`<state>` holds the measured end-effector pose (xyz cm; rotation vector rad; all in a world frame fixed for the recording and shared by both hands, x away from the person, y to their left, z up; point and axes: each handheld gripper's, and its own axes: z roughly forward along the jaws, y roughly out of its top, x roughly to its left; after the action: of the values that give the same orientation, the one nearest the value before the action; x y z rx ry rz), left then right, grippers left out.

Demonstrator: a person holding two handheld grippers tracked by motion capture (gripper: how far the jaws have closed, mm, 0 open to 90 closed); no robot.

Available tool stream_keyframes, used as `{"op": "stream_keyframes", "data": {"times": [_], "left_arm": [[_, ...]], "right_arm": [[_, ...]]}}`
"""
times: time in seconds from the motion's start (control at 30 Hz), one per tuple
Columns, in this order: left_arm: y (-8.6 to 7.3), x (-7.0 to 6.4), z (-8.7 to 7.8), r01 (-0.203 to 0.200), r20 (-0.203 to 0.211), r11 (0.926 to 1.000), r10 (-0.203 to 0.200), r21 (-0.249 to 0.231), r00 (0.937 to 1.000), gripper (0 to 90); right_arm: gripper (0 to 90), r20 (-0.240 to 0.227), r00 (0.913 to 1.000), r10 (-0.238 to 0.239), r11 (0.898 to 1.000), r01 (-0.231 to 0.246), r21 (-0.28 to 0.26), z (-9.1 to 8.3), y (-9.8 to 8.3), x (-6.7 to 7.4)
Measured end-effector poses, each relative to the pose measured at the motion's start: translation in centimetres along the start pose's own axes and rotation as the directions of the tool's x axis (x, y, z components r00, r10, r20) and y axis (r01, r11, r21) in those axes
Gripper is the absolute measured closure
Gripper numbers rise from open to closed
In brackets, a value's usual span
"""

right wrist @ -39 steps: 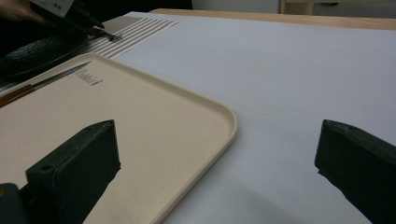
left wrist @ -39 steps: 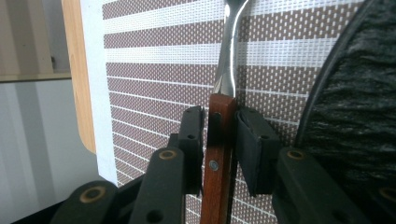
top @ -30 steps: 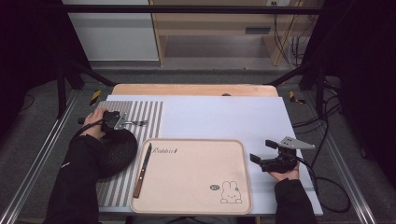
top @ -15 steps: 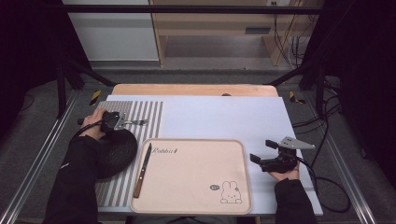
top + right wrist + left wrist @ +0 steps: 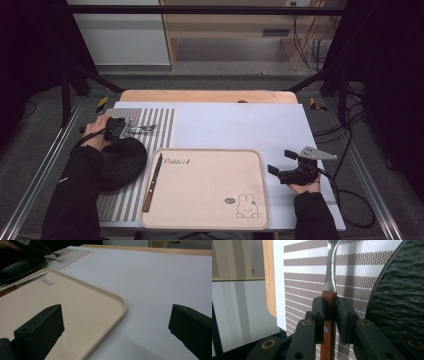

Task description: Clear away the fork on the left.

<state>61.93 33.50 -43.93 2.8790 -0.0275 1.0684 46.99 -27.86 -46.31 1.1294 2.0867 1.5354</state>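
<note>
My left gripper (image 5: 329, 315) pinches the wooden handle of the fork (image 5: 331, 277) low over the striped placemat (image 5: 304, 285), beside the black plate (image 5: 397, 295), ready for laying, while my right gripper (image 5: 116, 332) waits wide open and empty by the tray (image 5: 95, 315).

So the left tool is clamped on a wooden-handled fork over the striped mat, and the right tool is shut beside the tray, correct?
Not quite. The right tool is open: the right gripper view shows its jaws wide apart with nothing between them, beside the tray. The rest holds: in the left gripper view, the left tool is clamped on the fork handle over the striped mat.
</note>
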Motion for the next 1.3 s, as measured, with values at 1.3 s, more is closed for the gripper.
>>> {"op": "stream_keyframes", "data": {"times": [1.3], "left_arm": [[5.0, -3.0, -8.1, 0.027, -0.076, 0.9990, -0.030, -0.037, 0.9967, 77.2]], "right_arm": [[0.2, -0.005, 1.0000, 0.004, 1.000, -0.004, -0.016, -0.2, 0.1, 0.0]]}}
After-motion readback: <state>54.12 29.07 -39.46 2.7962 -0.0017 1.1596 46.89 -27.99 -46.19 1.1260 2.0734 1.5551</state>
